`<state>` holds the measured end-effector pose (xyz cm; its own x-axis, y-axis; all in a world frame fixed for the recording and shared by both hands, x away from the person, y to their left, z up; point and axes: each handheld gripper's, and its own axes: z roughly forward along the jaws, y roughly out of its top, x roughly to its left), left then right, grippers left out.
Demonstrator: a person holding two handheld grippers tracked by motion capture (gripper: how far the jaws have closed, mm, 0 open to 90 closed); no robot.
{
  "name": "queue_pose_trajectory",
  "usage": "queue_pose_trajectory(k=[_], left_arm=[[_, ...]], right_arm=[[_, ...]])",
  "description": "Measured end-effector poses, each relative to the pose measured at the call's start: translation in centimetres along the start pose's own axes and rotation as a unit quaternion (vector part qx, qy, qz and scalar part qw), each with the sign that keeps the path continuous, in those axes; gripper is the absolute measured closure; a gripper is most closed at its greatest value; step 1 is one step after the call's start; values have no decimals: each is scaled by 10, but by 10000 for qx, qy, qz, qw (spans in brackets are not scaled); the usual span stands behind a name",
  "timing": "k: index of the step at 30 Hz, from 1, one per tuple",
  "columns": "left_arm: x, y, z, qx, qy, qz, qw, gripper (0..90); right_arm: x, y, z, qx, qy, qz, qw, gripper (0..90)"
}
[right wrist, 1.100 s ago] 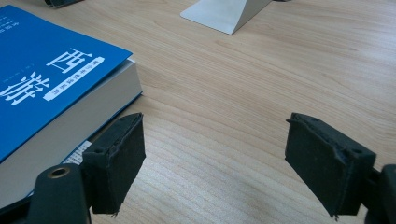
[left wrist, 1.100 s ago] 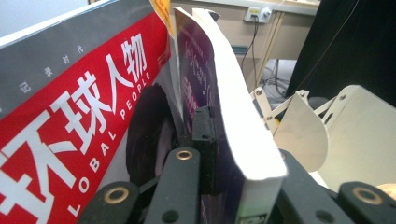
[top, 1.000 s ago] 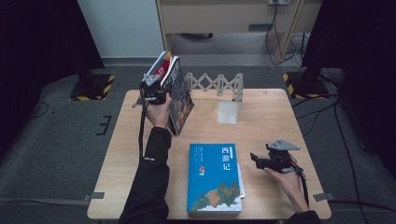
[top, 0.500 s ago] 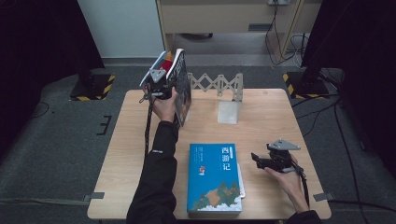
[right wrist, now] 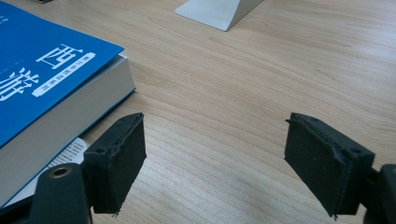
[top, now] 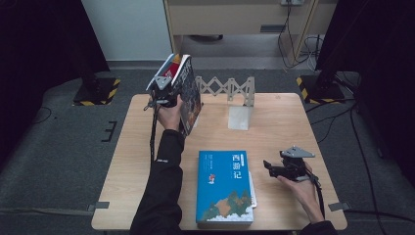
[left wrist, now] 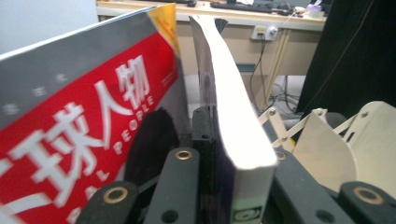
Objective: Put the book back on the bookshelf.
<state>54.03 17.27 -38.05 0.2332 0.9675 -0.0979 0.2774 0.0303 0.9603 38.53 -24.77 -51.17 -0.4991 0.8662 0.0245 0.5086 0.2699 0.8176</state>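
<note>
The left gripper (top: 169, 93) is raised over the far left corner of the table (top: 147, 196), its jaws clamped on a thick dark-covered book (top: 190, 93) that it holds upright and tilted, spine end toward the gripper. In the left gripper view the jaws press on either side of that book's (left wrist: 233, 135) pale page block, and a magazine with a red cover and white characters (left wrist: 88, 135) stands just beside it on the left; whether the jaws pinch the magazine too cannot be told, since its lower edge is cut off by the frame and partly hidden behind the jaw. From the high view only a sliver of the magazine's (top: 169, 68) red and white cover peeks out behind the book, and the person's hand covers the book's lower part.

Behind the book, along the far edge of the table, stands an expanding bookend rack (top: 227, 88) with a scissor lattice and a pale end plate; its left end is hidden by the held book. In the left gripper view its cream plates (left wrist: 345, 140) sit at the right, blurred and cut by the frame.

A blue book (top: 225, 188) lies flat near the near edge, roughly centred, with a thin printed sheet poking out under its right side. The right gripper (top: 274, 169) rests low just right of it, jaws spread wide with nothing between them; in the right gripper view (right wrist: 215, 163) only bare wood lies between the pads, and the blue book (right wrist: 42, 79) is cut off at the left.
</note>
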Motion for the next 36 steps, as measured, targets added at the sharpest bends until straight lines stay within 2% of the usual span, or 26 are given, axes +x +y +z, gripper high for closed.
queue_pose_trajectory(k=[7, 11, 19, 23, 25, 28, 36], left_arm=[[4, -1, -4, 162, 150, 163, 9996, 777], [11, -3, -8, 240, 177, 38, 9995, 773], [10, -6, -15, 278, 191, 122, 9994, 754], [11, -9, -22, 293, 165, 45, 9994, 723], [10, -10, -26, 296, 188, 105, 9993, 709], [11, -12, -32, 290, 229, 49, 9993, 673], [13, -20, -45, 373, 235, 184, 9989, 580]], right_arm=[[1, 1, 0, -21, 16, -28, 10000, 207], [2, 1, 0, -26, 11, -35, 10000, 207], [3, 2, 0, -47, 19, -57, 10000, 207], [2, 3, -1, -83, 16, -20, 10000, 207], [3, 4, -1, -89, 26, -5, 10000, 206], [3, 5, 0, -102, 37, -39, 9999, 206], [4, 6, 0, -106, 59, -17, 9999, 203]])
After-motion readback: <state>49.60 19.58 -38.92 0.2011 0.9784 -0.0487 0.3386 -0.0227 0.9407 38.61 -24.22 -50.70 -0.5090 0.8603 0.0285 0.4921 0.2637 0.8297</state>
